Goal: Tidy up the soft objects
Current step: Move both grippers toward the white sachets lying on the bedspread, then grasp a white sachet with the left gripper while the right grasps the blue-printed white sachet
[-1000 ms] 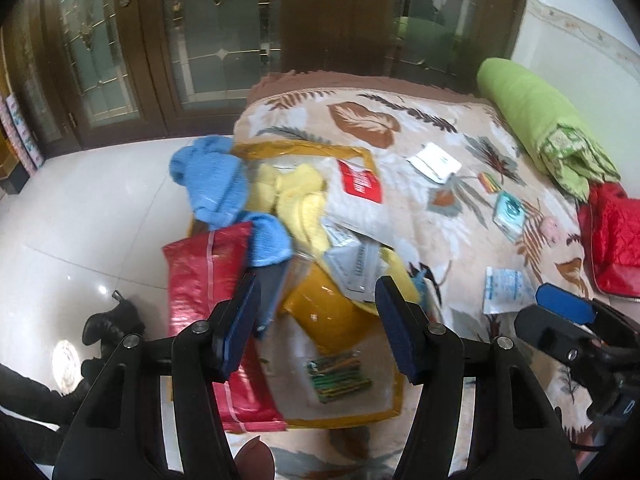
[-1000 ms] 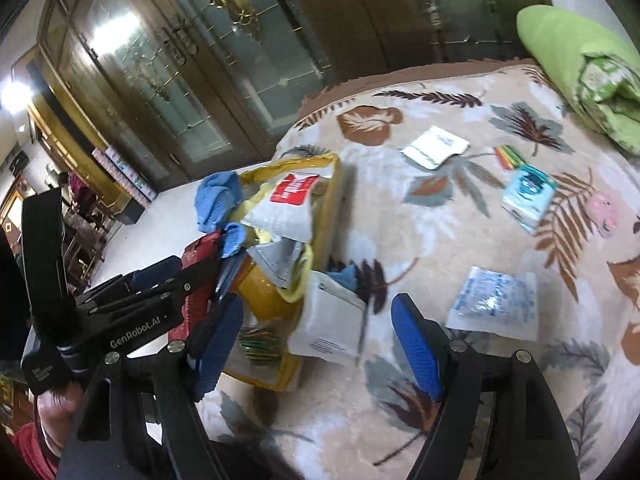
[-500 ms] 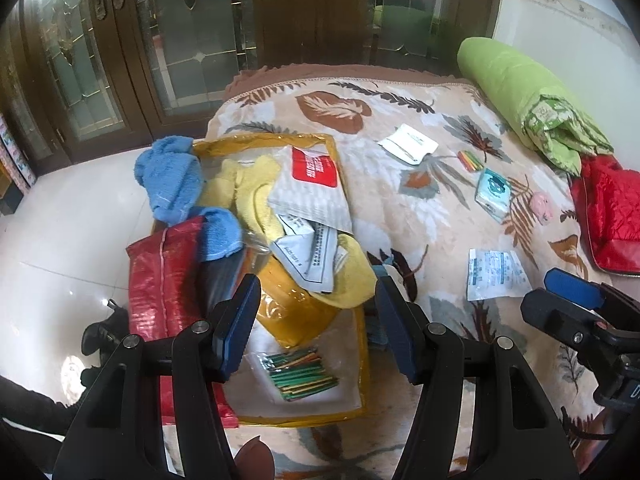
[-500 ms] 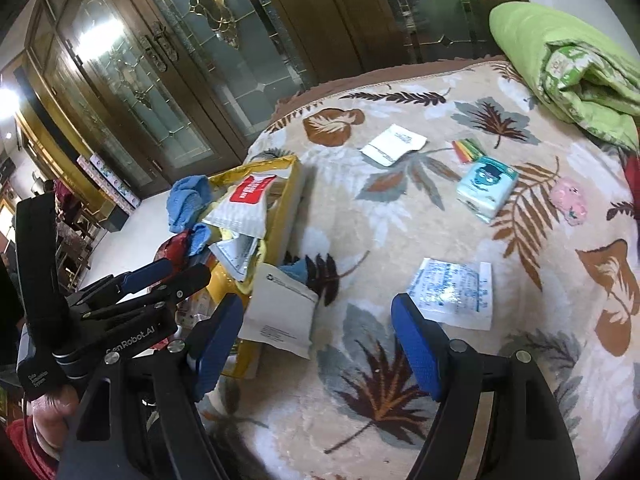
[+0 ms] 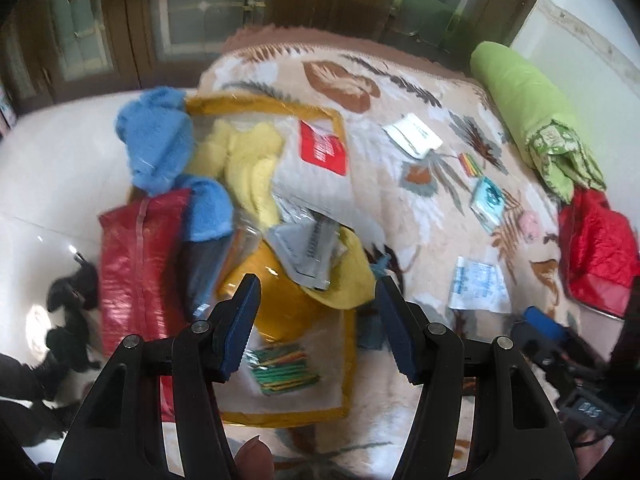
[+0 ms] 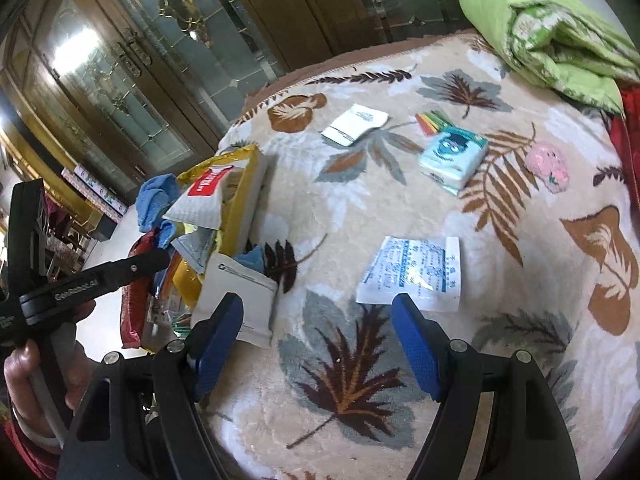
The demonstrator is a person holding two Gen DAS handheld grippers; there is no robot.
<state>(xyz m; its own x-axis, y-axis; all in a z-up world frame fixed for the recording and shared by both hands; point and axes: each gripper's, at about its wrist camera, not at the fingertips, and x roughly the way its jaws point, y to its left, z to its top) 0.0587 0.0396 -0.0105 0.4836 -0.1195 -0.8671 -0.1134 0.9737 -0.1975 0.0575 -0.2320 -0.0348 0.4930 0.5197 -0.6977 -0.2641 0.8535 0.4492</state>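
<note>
Leaf-patterned plush blanket over a bed, dark glazed cabinet doors behind, pale glossy floor to one side. Sorting apparently at the gathering step, several small things not yet collected. At the bed's edge, a clear storage bag with yellow trim, flat and open, heaped with a fluffy blue towel, a yellow fleece cloth, a shiny red zip pouch and crinkly plastic packets. Rolled green quilt at the far corner. Scattered loose on the blanket: flat white printed sachet, boxy teal tissue pack, white packet, small pink fuzzy pad, bundle of coloured sticks. Left tool spread, empty, hovering over the bag's contents. Right tool spread, empty, low over bare blanket near the printed sachet. Likely next: a gentle pinch on the thin sachet's edge, little thickness to catch, slippery film against deep pile.
</note>
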